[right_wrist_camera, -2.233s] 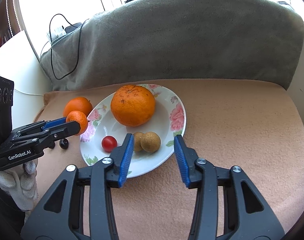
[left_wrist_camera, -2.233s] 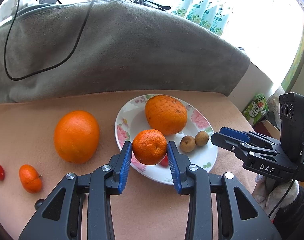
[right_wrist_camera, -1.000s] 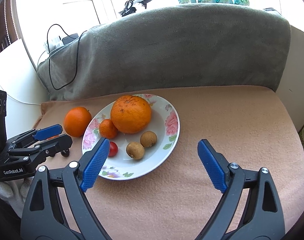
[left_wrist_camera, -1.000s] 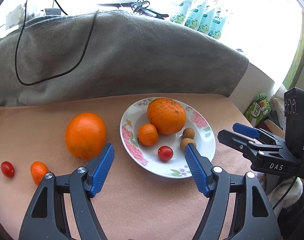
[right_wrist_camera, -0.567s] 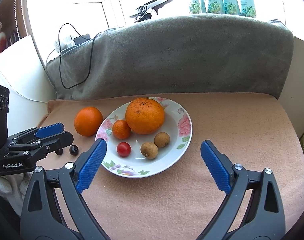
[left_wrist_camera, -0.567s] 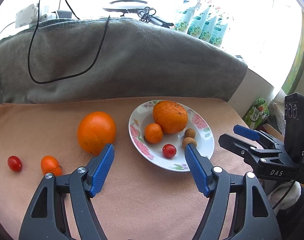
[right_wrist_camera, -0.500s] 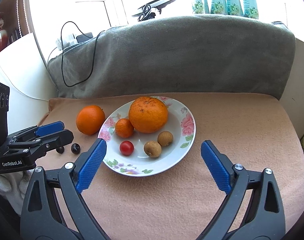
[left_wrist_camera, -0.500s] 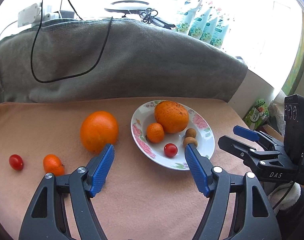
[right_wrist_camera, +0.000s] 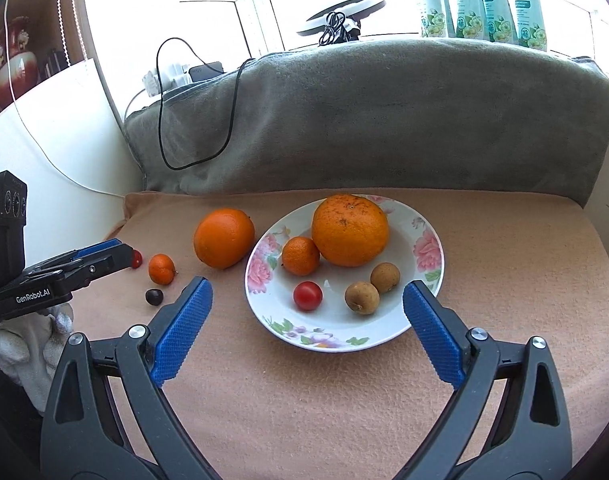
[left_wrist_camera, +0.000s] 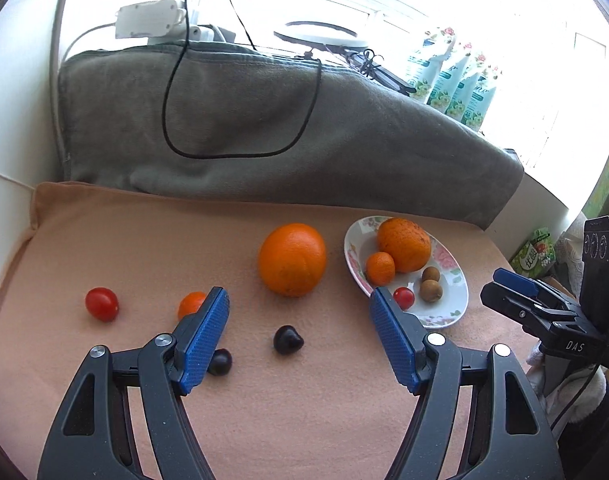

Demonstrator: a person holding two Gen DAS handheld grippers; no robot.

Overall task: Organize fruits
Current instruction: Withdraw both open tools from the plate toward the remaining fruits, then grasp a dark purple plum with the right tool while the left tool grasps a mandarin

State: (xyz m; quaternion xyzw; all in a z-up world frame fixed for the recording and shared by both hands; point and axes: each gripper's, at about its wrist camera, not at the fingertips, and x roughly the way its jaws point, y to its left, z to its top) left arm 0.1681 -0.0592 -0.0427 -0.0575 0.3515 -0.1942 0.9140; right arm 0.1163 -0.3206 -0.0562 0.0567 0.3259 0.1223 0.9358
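Left wrist view: I go left to right across the tan cloth (left_wrist_camera: 124,240).
Cherry tomato (left_wrist_camera: 101,304): far left on the cloth, well apart from the plate (left_wrist_camera: 456,280).
Small mandarin (left_wrist_camera: 190,304): loose on the cloth, partly hidden behind my left finger pad.
Dark fruits: one (left_wrist_camera: 220,362) tucked just beside that pad, another (left_wrist_camera: 287,339) lying in the gap between the jaws, touched by neither.
Large orange (left_wrist_camera: 291,259): on the cloth, just beside the plate's rim.
Plate contents: rough-skinned orange (right_wrist_camera: 349,230), mandarin (right_wrist_camera: 300,256), a tomato (right_wrist_camera: 307,296) and two brown fruits (right_wrist_camera: 370,286).
Left gripper (left_wrist_camera: 300,332): jaws about two-thirds apart, holding nothing.
Right gripper (right_wrist_camera: 306,314): jaws spread nearly full and empty, hanging in front of the plate.
What changed: two seconds ago my left jaws carried the mandarin over the plate. It now sits there beside the rough-skinned orange, released. Since then my left view has swung from the plate to the loose fruit. The right jaws have widened.
Meaning: I judge one more fruit is stowed and five remain outside. The dark one between my left jaws looks the likeliest next pick.
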